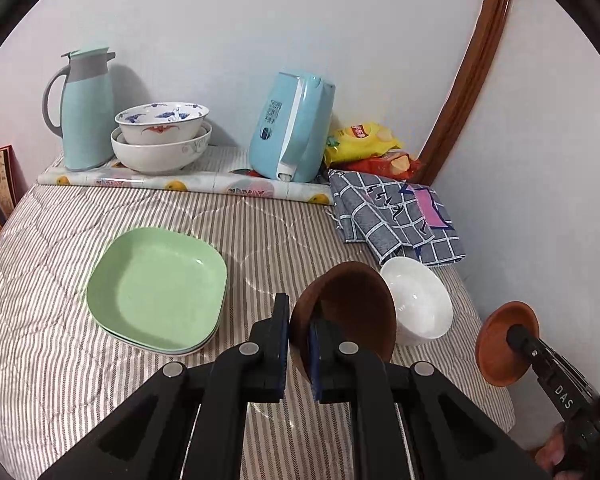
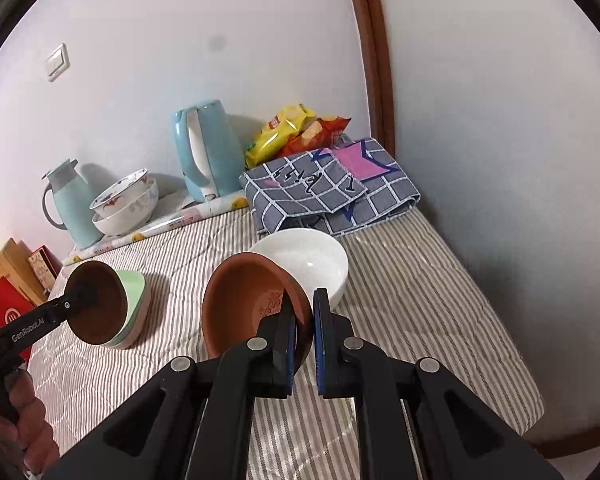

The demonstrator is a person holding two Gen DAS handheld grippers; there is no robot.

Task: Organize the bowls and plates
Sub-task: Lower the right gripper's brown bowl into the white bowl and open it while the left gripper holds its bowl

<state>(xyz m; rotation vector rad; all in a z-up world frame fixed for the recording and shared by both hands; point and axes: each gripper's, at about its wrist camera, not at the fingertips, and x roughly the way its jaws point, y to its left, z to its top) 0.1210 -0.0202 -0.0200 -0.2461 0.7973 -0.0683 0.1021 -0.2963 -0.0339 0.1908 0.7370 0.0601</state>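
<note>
L tongs (image 1: 299, 344) grip dark brown bowl (image 1: 348, 312), R tongs (image 2: 304, 336) grip terracotta bowl (image 2: 252, 300) – white bowl (image 2: 308, 264) near surface's (image 2: 420, 280) right edge.

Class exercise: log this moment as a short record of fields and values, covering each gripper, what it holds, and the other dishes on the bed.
left gripper: shut on dark brown bowl, held tilted
right gripper: shut on terracotta bowl, held tilted
white bowl: upright on striped cover
green plates: stacked on cover
patterned bowl: nested in a larger white bowl by the wall
</note>
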